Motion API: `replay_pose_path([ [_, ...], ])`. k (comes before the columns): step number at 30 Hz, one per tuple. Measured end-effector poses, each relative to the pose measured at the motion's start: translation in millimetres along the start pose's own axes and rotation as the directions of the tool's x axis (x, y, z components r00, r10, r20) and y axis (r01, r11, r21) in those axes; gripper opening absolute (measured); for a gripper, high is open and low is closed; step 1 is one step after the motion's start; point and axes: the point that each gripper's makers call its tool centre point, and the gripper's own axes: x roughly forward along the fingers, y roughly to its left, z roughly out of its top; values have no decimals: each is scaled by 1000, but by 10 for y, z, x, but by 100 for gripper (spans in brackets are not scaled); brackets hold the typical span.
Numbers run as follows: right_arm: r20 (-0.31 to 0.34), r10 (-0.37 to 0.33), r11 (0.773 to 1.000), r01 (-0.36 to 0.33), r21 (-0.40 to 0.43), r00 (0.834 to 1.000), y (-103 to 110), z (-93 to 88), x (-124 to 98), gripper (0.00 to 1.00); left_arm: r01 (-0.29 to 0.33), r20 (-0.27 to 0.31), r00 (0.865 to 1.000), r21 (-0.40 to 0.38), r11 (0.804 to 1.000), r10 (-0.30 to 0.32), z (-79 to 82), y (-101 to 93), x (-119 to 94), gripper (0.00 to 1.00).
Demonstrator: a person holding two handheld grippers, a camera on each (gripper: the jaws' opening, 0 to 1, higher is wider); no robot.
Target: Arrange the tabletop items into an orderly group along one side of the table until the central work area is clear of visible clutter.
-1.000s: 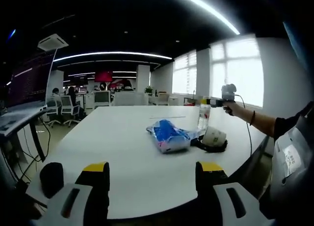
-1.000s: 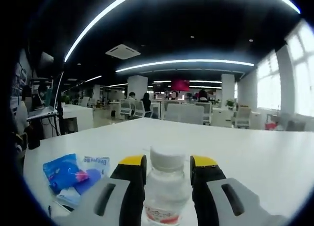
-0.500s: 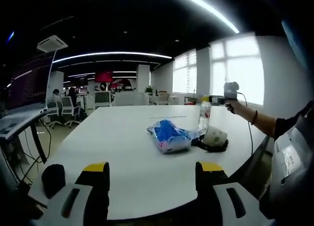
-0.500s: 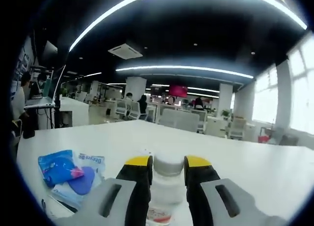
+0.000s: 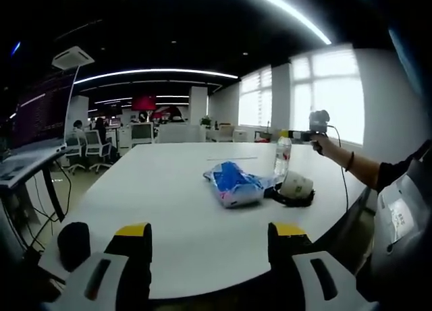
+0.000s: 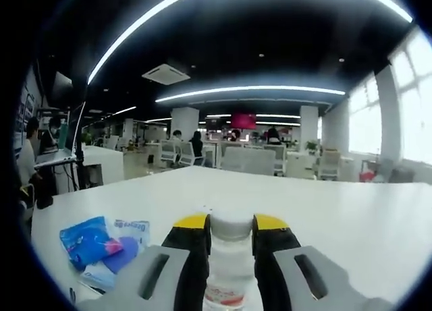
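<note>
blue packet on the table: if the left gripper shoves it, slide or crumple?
The blue packet looks like soft, wrinkled plastic film, so it probably buckles before sliding cleanly. It lies flat on the smooth white table, so tipping seems unlikely. It looks light for its size, though its contents aren't visible.

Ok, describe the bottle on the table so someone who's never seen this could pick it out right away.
On the big white table, look toward the window side, where a small cluster lies. The bottle stands upright behind a blue packet and a pale cup lying on its side. It is the clear, tall one with a white cap, clamped in the right tongs.
</note>
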Motion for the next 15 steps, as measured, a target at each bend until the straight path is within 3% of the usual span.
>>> replay_pose_path([
  [6,-16,-23,1000,23,10,1000,-7,-8,-19,20,17,11,1000,2,1000,-17,32,-44,-2,68],
  [15,-43,3,1000,-1,26,999,114,15,-102,20,20,11,1000,3,1000,-20,25,-66,16,67],
])
